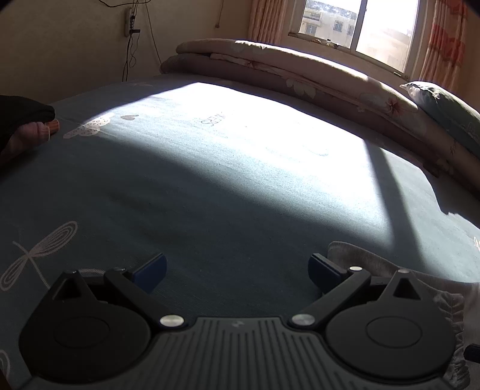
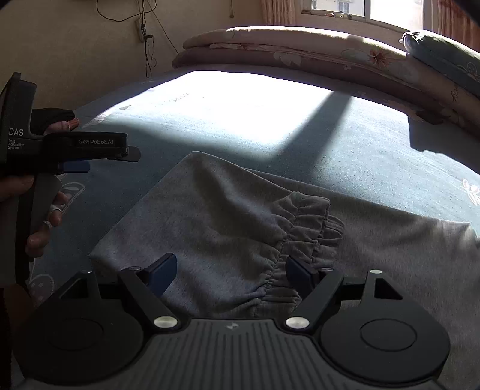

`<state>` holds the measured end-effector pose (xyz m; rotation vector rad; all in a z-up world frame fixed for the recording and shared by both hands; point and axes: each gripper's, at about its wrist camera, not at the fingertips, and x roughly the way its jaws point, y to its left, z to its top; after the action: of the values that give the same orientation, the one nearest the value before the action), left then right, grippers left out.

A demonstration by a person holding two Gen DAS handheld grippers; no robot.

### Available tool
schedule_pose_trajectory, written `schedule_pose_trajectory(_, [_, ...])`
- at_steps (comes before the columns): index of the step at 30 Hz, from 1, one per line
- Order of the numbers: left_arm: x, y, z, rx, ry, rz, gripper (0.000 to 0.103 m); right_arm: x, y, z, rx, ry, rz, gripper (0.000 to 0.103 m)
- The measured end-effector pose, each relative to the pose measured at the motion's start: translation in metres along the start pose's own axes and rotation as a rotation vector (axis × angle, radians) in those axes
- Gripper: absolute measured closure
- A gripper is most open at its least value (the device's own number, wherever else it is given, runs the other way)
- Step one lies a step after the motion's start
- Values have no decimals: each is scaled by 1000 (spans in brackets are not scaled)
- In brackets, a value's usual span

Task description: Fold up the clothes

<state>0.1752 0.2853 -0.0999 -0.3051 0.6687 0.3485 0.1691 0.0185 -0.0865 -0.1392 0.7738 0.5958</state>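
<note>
Hovering with jaws apart over grey trousers: right hand-held gripper, cuffs at one o'clock; left hand-held gripper likewise apart, empty.

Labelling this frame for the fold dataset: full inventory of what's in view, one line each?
sweatpants: 1, grey, folded on the bed sheet, elastic cuffs on top, under the right gripper
bed sheet: 1, blue with pale prints, part sunlit
quilt: 1, pinkish floral, folded along the far edge
pillow: 1, blue-green, far right beside the quilt
window: 1, bright, with curtains
cables: several, dark, on the wall
left gripper: 1, black, blue pads, open over bare sheet
right gripper: 1, black, open over the sweatpants
hand: 1, holding the left gripper's handle
</note>
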Motion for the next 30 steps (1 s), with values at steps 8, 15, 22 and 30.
schedule_pose_trajectory(8, [0, -2, -1, -6, 5, -13, 3, -36, -20, -15, 0, -58, -137, 14])
schedule_pose_trajectory(15, [1, -7, -4, 10, 13, -9, 3, -15, -27, -33, 41, 15, -135, 14])
schedule_pose_trajectory(22, [2, -12, -4, 20, 19, -17, 3, -22, -24, -51, 28, 36, -138, 14])
schedule_pose_trajectory(30, [2, -19, -5, 38, 24, -27, 3, -25, -38, -69, 73, 83, -151, 14])
